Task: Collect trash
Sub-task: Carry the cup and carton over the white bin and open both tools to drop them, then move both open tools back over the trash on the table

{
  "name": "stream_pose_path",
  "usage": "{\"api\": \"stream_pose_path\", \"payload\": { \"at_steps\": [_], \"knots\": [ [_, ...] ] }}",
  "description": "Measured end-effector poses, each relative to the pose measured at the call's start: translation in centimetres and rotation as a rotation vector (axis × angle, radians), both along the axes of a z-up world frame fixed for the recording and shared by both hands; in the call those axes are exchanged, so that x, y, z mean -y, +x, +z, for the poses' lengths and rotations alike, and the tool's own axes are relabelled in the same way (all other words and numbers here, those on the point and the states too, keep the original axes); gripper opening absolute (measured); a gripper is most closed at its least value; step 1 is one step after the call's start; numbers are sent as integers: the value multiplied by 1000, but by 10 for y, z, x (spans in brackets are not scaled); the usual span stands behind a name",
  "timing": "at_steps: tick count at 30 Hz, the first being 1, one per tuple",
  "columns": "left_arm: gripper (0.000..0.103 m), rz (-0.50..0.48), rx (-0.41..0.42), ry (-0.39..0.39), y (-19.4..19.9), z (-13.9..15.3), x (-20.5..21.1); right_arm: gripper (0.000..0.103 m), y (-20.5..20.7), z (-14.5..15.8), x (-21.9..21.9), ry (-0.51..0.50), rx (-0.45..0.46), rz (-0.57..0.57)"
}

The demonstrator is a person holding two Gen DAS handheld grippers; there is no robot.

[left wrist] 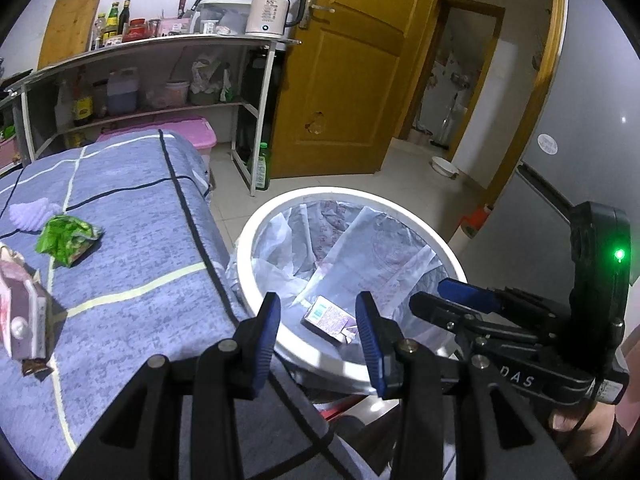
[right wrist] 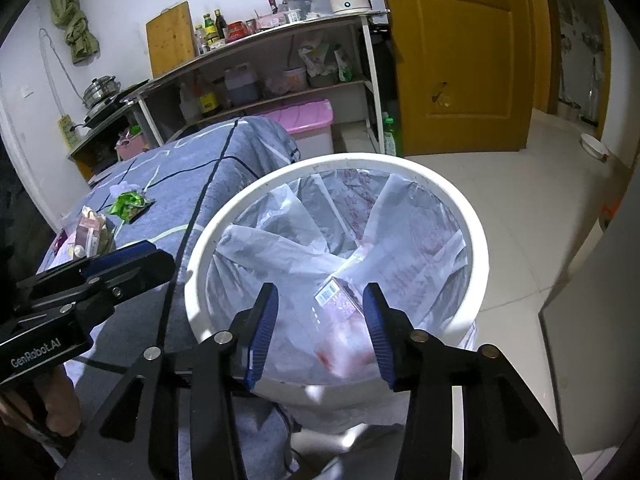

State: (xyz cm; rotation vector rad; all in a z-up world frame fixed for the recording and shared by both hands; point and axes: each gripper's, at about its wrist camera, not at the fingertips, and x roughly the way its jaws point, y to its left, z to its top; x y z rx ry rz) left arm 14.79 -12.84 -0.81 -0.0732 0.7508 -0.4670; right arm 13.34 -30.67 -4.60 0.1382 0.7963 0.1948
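We have the blue-covered table (left wrist: pixel 132 240) drawn up beside the lined white bin (right wrist: pixel 476 240), so trash drops straight in. Our right gripper (right wrist: pixel 320 332) hangs over it, jaws parted and empty; its pink carton (right wrist: pixel 340 304) lies inside. The left gripper (left wrist: pixel 318 340) waits empty, jaws apart; a green wrapper (left wrist: pixel 66 238) remains on the table.

The white bin (right wrist: pixel 476 232) stands open-mouthed, hard against the blue-covered table (left wrist: pixel 132 264); tiled floor (right wrist: pixel 520 208) beyond lies bare up to the yellow door (left wrist: pixel 352 80).
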Motion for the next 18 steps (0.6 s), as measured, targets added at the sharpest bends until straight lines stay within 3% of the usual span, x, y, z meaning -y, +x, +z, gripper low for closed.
{"api": "stream_pose_path", "payload": {
  "at_steps": [18],
  "knots": [
    [42, 134, 43, 24, -54, 5, -52, 46, -36, 19, -39, 2, 70, 102]
  ]
}}
